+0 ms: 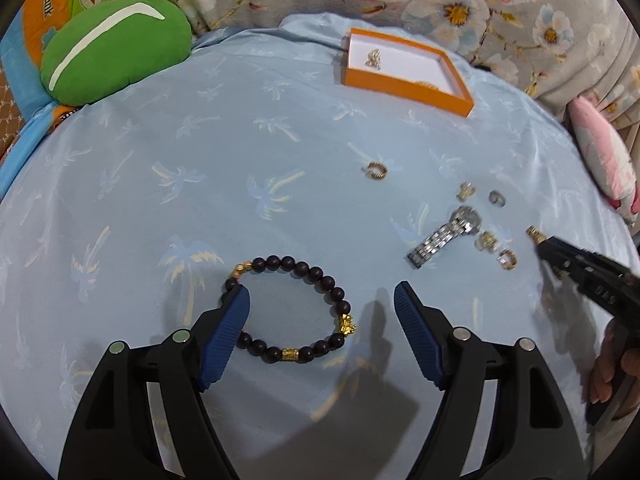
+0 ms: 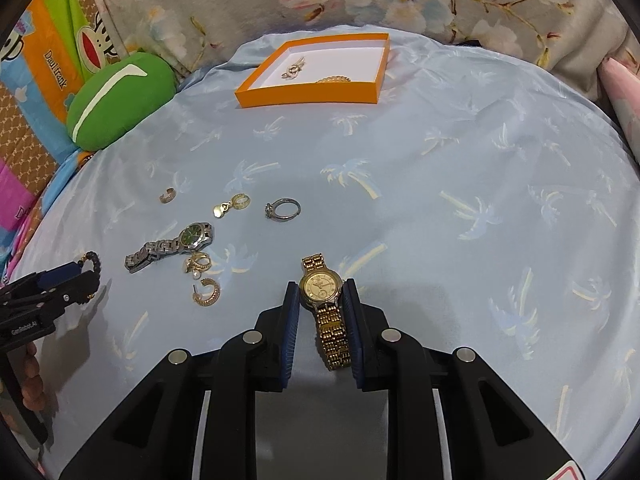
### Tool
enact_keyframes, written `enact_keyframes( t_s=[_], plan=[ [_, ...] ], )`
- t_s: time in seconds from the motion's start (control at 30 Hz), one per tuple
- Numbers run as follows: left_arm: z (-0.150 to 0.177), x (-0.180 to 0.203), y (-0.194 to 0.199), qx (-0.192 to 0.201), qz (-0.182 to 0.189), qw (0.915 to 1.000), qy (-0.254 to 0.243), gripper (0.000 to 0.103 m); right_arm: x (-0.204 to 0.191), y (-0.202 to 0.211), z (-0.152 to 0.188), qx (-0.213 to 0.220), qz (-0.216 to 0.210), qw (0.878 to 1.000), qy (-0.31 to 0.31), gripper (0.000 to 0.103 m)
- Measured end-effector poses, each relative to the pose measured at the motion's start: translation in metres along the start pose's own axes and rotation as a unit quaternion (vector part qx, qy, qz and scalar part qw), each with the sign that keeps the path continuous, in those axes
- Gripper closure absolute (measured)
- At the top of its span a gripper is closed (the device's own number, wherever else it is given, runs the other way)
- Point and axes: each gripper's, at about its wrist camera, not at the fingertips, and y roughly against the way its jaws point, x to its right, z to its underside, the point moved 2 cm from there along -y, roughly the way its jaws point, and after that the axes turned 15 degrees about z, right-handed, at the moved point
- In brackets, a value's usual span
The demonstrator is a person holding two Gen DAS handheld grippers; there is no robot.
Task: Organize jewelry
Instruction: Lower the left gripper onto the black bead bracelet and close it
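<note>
Mid-sort: our right claw (image 2: 321,300) pinches the gold watch (image 2: 322,286), left claw (image 1: 322,308) gapes empty over the bead bracelet (image 1: 288,312); next, carry watch to orange tray (image 2: 308,98), upper centre.

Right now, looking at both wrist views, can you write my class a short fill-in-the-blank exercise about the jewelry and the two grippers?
1. The right gripper is shut on a ____ watch.
2. The open left gripper hovers over the beaded ____.
3. The tray holding jewelry already has ____ walls.
4. The silver watch has a ____ dial.

Missing words: gold; bracelet; orange; green
</note>
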Motion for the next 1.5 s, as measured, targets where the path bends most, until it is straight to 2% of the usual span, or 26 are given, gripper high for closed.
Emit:
enact_keyframes(
  t_s=[0.1,0.17,0.33,0.37,0.43,0.47,0.87,1.23,1.5],
  plan=[
    [0.001,0.006,-0.003,-0.004,-0.011,0.9998,-0.014,0.031,0.0,0.0,0.0,0.0,0.0,1.0,0.0,0.082],
    [0.001,0.01,-0.004,-0.003,-0.008,0.9998,-0.017,0.037,0.0,0.0,0.0,0.0,0.0,1.0,0.0,0.082],
    [0.001,0.024,-0.006,-0.004,0.011,0.9995,-0.03,0.066,0.0,0.0,0.0,0.0,-0.001,1.0,0.0,0.082],
    [0.002,0.025,-0.006,-0.004,0.019,0.9994,-0.029,0.069,0.001,0.0,0.0,-0.001,-0.001,1.0,-0.002,0.082],
    [0.002,0.027,-0.006,-0.005,0.039,0.999,-0.02,0.088,0.001,0.0,0.0,-0.001,-0.003,1.0,-0.004,0.082],
    [0.002,0.027,-0.007,-0.006,0.045,0.9989,-0.015,0.093,0.001,0.0,0.0,-0.001,-0.003,1.0,-0.004,0.082],
    [0.001,0.035,-0.005,-0.003,0.065,0.9978,-0.01,0.096,0.005,0.003,-0.001,0.006,-0.006,1.0,-0.021,0.082],
    [-0.016,0.042,0.018,0.029,0.07,0.9969,-0.02,0.096,0.004,0.018,-0.004,0.027,-0.014,0.999,-0.031,0.082],
    [-0.035,0.046,0.038,0.06,0.07,0.9953,-0.029,0.096,0.009,0.033,-0.02,0.049,-0.022,0.998,-0.043,0.082]
  ],
)
